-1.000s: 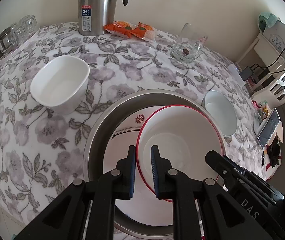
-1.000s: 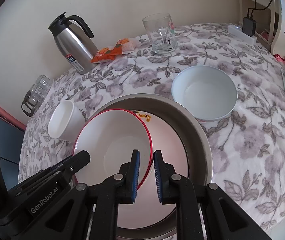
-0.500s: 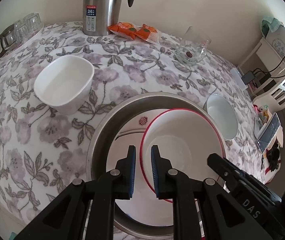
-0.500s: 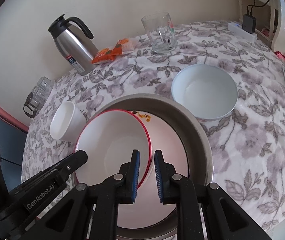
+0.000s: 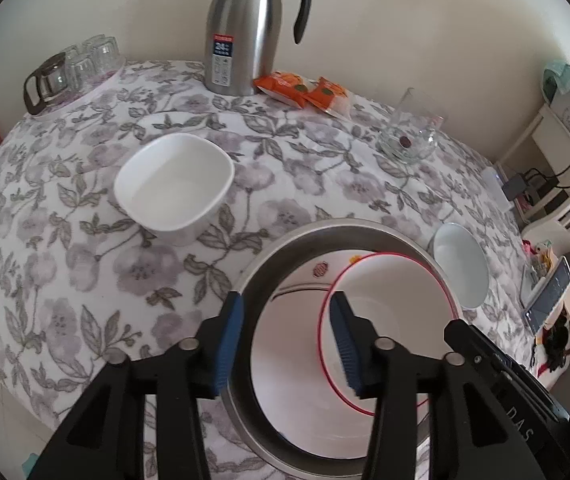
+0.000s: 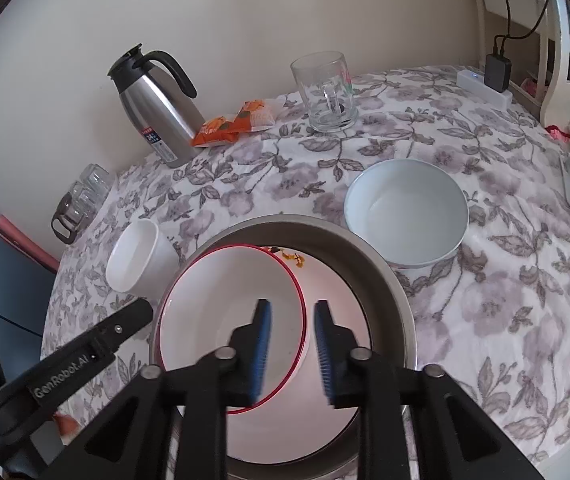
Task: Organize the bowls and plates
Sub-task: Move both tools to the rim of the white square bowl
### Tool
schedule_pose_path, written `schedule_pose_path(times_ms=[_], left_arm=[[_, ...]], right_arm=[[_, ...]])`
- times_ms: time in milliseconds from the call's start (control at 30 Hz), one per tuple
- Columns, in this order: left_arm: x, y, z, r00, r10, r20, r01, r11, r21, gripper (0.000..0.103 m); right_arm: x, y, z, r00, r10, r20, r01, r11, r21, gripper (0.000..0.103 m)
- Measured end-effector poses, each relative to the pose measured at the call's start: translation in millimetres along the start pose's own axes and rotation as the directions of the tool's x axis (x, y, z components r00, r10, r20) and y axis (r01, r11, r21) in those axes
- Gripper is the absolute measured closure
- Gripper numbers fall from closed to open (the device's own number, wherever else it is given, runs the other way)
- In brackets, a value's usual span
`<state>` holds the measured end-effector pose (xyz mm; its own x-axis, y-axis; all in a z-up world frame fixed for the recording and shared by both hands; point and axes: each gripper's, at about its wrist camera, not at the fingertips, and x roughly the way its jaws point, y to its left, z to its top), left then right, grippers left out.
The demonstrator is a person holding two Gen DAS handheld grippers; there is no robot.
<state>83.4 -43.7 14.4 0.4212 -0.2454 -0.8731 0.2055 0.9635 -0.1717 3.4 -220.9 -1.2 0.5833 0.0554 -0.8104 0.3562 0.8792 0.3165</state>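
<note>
Red-rimmed bowl (image 6: pixel 229 320) now sits loose inside the steel basin (image 5: pixel 285 256), on the white plate (image 6: pixel 337 308) already there. Half a second ago both grippers were pinched on its rim; now left gripper (image 5: pixel 287 344) and right gripper (image 6: pixel 291 350) are opening, pads clear of the rim, which still runs between the right one's jaws. Reads as a release: bowl placed. Still outside the basin: square white bowl (image 5: pixel 175 188) beyond its left side, round pale bowl (image 6: pixel 405 214) just beside its right. Probably those next.
</note>
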Motion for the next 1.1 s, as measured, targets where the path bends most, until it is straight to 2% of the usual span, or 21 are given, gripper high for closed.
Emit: schedule_pose_path(times_ms=[33,67,100,133,233,433,533,567,700,800,833,933,1100], left_arm=[[-1,1,0,1.000,0.012,0.004,-0.012,1.000,-0.005,0.049],[-1,2,1,1.000,0.023,0.007,-0.023,1.000,-0.009,0.047],[-2,3,1,0.999,0.036,0.011,-0.036,0.999,-0.013,0.040],[-2,6,1,0.998,0.053,0.015,-0.053,0.998,-0.019,0.033],[-3,10,2,0.997,0.079,0.022,-0.078,0.996,-0.034,0.024],[-1,21,3,0.988,0.150,0.026,-0.148,0.987,-0.059,0.022],[0,29,3,0.986,0.166,0.019,-0.163,0.983,-0.087,0.009],[0,30,3,0.986,0.167,0.021,-0.165,0.982,-0.093,0.009],[0,38,4,0.984,0.179,0.022,-0.175,0.977,-0.121,0.009],[2,42,4,0.981,0.195,0.011,-0.192,0.973,-0.129,0.007],[3,44,4,0.979,0.204,0.005,-0.201,0.971,-0.131,0.003],[5,47,4,0.976,0.219,-0.002,-0.218,0.966,-0.139,0.003],[2,53,6,0.978,0.209,0.000,-0.206,0.967,-0.149,0.003]], right_arm=[[0,0,0,1.000,-0.005,0.001,0.005,1.000,-0.002,0.065],[0,0,0,1.000,-0.012,0.003,0.012,1.000,-0.004,0.057],[0,0,0,1.000,-0.017,0.004,0.017,1.000,-0.006,0.051],[0,0,0,1.000,-0.020,0.006,0.020,1.000,-0.010,0.050],[0,0,1,1.000,-0.027,0.012,0.027,0.999,-0.016,0.041],[0,3,1,0.999,-0.043,0.028,0.044,0.998,-0.044,0.026],[0,4,1,0.998,-0.045,0.033,0.047,0.998,-0.050,0.023],[0,4,1,0.998,-0.048,0.034,0.049,0.998,-0.048,0.021],[1,2,2,0.997,-0.066,0.039,0.068,0.997,-0.042,0.000],[2,0,2,0.997,-0.067,0.040,0.068,0.997,-0.036,0.000],[2,-1,2,0.997,-0.067,0.039,0.068,0.997,-0.034,0.000],[4,-2,2,0.997,-0.070,0.035,0.071,0.997,-0.034,0.000],[2,1,2,0.997,-0.067,0.049,0.070,0.997,-0.044,0.000]])
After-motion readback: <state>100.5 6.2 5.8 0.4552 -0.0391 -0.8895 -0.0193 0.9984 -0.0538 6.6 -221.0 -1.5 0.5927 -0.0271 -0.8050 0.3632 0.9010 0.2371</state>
